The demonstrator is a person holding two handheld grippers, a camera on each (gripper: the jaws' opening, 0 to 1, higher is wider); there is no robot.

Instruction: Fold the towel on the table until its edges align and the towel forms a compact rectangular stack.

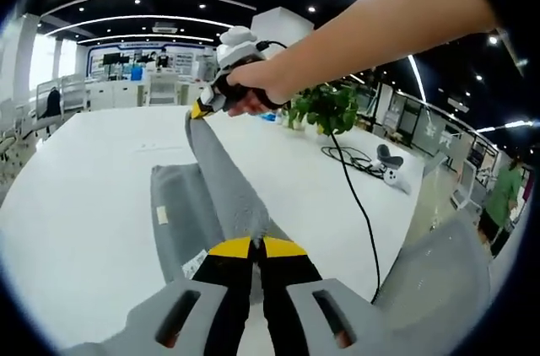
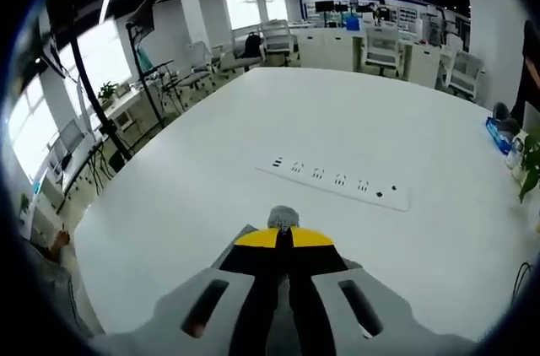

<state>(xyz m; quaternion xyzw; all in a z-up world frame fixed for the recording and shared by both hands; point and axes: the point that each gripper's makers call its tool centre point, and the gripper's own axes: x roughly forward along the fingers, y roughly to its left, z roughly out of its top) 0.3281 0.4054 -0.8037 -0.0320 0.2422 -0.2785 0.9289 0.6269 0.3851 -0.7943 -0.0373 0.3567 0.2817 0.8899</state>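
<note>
A grey towel (image 1: 221, 183) is stretched above the white table (image 1: 84, 204) between the two grippers. My left gripper (image 1: 256, 246), with yellow-tipped black jaws, is shut on the near end of the towel. In the left gripper view the right gripper (image 1: 202, 109), held in a person's hand (image 1: 253, 90), pinches the far end and lifts it. Part of the towel (image 1: 177, 213) still lies on the table, with a small white label (image 1: 162, 215). In the right gripper view my right gripper (image 2: 283, 238) is shut, and a bit of grey towel (image 2: 283, 218) pokes out past its tips.
A white power strip (image 2: 337, 180) lies on the table (image 2: 169, 187) ahead of the right gripper. A black cable (image 1: 359, 204) runs across the table toward a potted plant (image 1: 325, 107). A grey chair back (image 1: 439, 272) stands at the near right edge. Desks and chairs stand around.
</note>
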